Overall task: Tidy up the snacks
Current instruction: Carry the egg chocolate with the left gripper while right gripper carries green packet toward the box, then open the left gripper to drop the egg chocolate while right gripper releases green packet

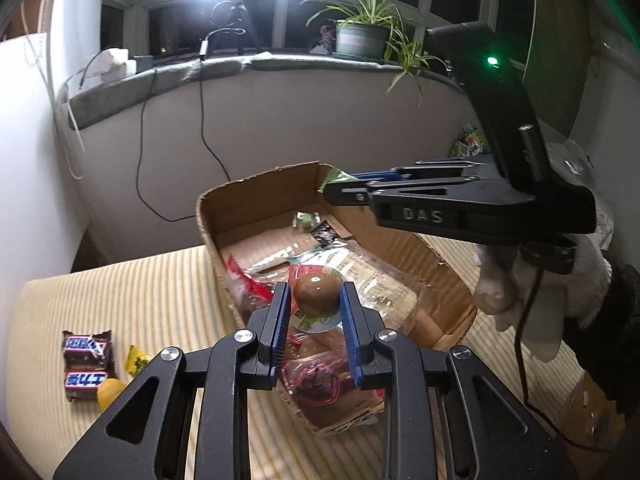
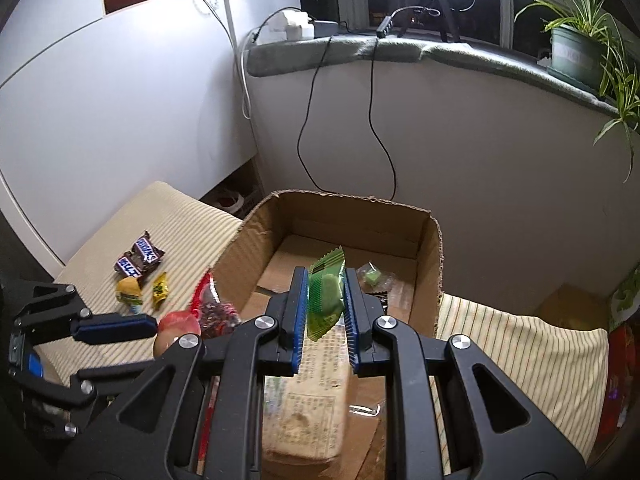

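My left gripper (image 1: 314, 300) is shut on a brown round snack in a clear wrapper (image 1: 318, 294), held over the near end of the open cardboard box (image 1: 208, 236). My right gripper (image 2: 326, 294) is shut on a green snack packet (image 2: 326, 294), held over the same box (image 2: 434, 264). In the left wrist view the right gripper (image 1: 340, 186) reaches in from the right above the box's far end. In the right wrist view the left gripper (image 2: 116, 348) shows at lower left with the round snack (image 2: 176, 330). Several wrapped snacks lie inside the box.
Two Snickers bars (image 1: 86, 362), a yellow candy (image 1: 136, 358) and a yellow snack (image 1: 109, 392) lie on the striped cloth (image 1: 140, 300) left of the box. A windowsill with a potted plant (image 1: 362, 38) and hanging cables is behind. More packets sit at far right (image 1: 470, 142).
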Tool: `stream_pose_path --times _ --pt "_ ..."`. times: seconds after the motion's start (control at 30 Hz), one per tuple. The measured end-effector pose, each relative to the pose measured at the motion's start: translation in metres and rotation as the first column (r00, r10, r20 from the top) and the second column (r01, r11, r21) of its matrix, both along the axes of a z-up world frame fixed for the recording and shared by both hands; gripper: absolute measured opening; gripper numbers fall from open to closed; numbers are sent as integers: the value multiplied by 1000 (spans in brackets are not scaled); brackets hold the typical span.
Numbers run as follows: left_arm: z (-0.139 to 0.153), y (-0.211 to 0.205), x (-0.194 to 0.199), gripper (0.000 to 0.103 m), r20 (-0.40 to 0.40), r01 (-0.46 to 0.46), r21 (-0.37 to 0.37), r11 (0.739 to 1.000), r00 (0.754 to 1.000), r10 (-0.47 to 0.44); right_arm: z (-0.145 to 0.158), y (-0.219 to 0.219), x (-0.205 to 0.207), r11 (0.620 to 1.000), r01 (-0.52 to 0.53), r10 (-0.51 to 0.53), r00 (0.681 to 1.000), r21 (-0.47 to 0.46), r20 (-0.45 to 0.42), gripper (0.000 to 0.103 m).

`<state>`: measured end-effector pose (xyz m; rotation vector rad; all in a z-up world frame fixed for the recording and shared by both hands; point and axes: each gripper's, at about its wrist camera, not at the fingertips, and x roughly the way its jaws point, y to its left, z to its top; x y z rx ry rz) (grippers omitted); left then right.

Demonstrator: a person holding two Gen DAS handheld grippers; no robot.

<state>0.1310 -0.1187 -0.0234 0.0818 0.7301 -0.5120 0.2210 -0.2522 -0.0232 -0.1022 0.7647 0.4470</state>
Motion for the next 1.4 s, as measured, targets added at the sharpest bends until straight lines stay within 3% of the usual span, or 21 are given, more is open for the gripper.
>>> stream_pose_path --times 0.57,0.73,0.8,1.0,1.4 --pt "-6 -8 3 27 -10 10 -9 1000 1000 -10 -7 -5 7 1000 23 -23 1000 -7 -20 18" --pt "-5 -6 3 28 -4 -5 -9 1000 1000 5 -6 -4 5 1000 22 -23 1000 -18 -11 30" --pt "-4 -6 3 28 0 -4 -9 1000 1000 4 -4 -4 4 999 27 -27 1000 -22 -4 42" --pt "0 -4 -2 28 8 -5 -10 1000 1000 5 3 -3 0 999 35 -35 999 -22 17 60" --pt "17 7 -21 28 49 -13 -22 1000 999 14 21 1 -18 998 62 -61 997 -20 49 77"
